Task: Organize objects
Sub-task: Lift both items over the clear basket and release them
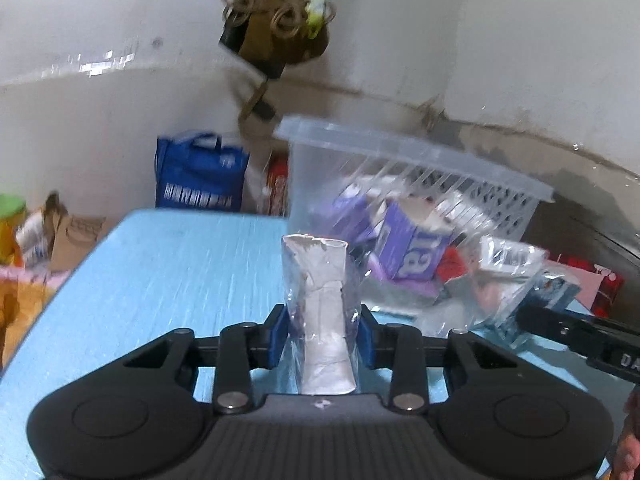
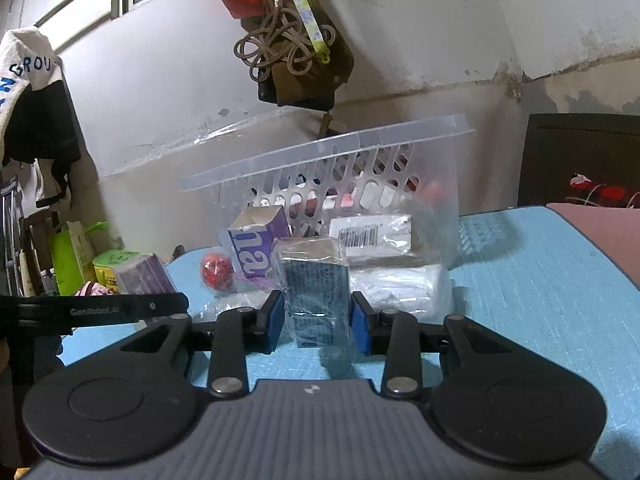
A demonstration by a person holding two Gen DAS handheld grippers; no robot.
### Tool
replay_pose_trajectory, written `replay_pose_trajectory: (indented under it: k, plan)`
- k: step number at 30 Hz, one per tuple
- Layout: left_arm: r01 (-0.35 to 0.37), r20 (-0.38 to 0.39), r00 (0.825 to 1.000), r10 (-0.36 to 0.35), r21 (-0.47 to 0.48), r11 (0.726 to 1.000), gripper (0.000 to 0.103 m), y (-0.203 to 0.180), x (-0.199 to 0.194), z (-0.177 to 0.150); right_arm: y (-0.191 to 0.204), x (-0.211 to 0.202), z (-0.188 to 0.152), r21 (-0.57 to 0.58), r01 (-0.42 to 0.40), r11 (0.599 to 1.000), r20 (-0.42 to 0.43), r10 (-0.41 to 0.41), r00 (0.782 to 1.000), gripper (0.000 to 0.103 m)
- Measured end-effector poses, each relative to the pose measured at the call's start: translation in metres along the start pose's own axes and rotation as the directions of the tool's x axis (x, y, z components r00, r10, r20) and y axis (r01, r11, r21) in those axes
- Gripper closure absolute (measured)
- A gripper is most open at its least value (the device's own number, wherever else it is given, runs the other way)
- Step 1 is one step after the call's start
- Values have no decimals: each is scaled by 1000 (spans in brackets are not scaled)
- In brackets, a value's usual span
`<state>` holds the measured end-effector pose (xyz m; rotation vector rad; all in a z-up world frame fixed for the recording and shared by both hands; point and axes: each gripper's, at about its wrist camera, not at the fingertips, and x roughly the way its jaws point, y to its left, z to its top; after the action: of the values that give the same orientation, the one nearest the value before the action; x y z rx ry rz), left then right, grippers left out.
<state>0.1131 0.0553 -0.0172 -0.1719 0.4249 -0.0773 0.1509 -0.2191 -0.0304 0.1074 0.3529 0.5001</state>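
Left gripper (image 1: 323, 334) clamped on a grey packet (image 1: 326, 312), held over the blue mat (image 1: 160, 280). Right gripper (image 2: 318, 320) pinches a blue box (image 2: 314, 284). Clear basket (image 2: 360, 168) tipped at 12 o'clock, purple carton (image 2: 256, 244) at 11, red ball (image 2: 217, 271) at 10.

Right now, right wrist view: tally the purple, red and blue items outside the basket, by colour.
Purple cartons: 2
Red ball: 1
Blue box: 1
Total: 4
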Motion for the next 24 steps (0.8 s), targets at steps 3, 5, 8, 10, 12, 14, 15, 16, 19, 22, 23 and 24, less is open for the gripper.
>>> replay_pose_trajectory:
  k: [3, 5, 8, 10, 12, 14, 15, 16, 19, 22, 23, 24]
  plan:
    - [9, 22, 1000, -9, -2, 1000, 63, 0, -4, 1, 0, 0, 0, 1, -7, 1000, 6, 7, 1000, 64]
    - [19, 26, 999, -18, -18, 1000, 63, 3, -5, 1, -1, -2, 0, 3, -10, 1000, 11, 10, 1000, 64]
    - [20, 47, 999, -19, -17, 1000, 63, 6, -12, 2, 3, -5, 0, -24, -7, 1000, 25, 8, 1000, 64]
    - [29, 71, 997, -27, -18, 999, 63, 8, -21, 4, 4, -14, 2, -39, -1, 999, 49, 3, 999, 64]
    - [28, 104, 994, -26, -18, 999, 63, 8, -30, 10, 3, -26, 10, -21, -22, 1000, 92, 23, 995, 64]
    - [45, 134, 990, -41, -22, 999, 63, 7, -38, 21, 4, -37, 24, -28, -17, 999, 134, 20, 991, 64]
    - [52, 148, 988, -49, -19, 998, 63, 5, -40, 28, 4, -40, 32, -32, -17, 999, 149, 21, 989, 64]
    - [58, 162, 985, -56, -11, 998, 63, 3, -42, 38, 4, -42, 42, -41, -22, 999, 166, 28, 986, 64]
    - [88, 191, 978, -87, 7, 996, 63, -5, -37, 79, 7, -37, 81, -98, -15, 995, 221, 36, 975, 64]
    - [116, 199, 973, -117, 16, 993, 63, -18, -15, 130, 7, -3, 129, -143, 0, 990, 200, 28, 979, 64]
    - [124, 184, 975, -126, 23, 992, 63, -23, -3, 144, 4, 13, 141, -124, -14, 992, 156, 33, 987, 64]
    - [114, 164, 979, -118, 36, 993, 63, -29, 12, 157, 1, 27, 151, -116, -20, 993, 138, 36, 990, 64]
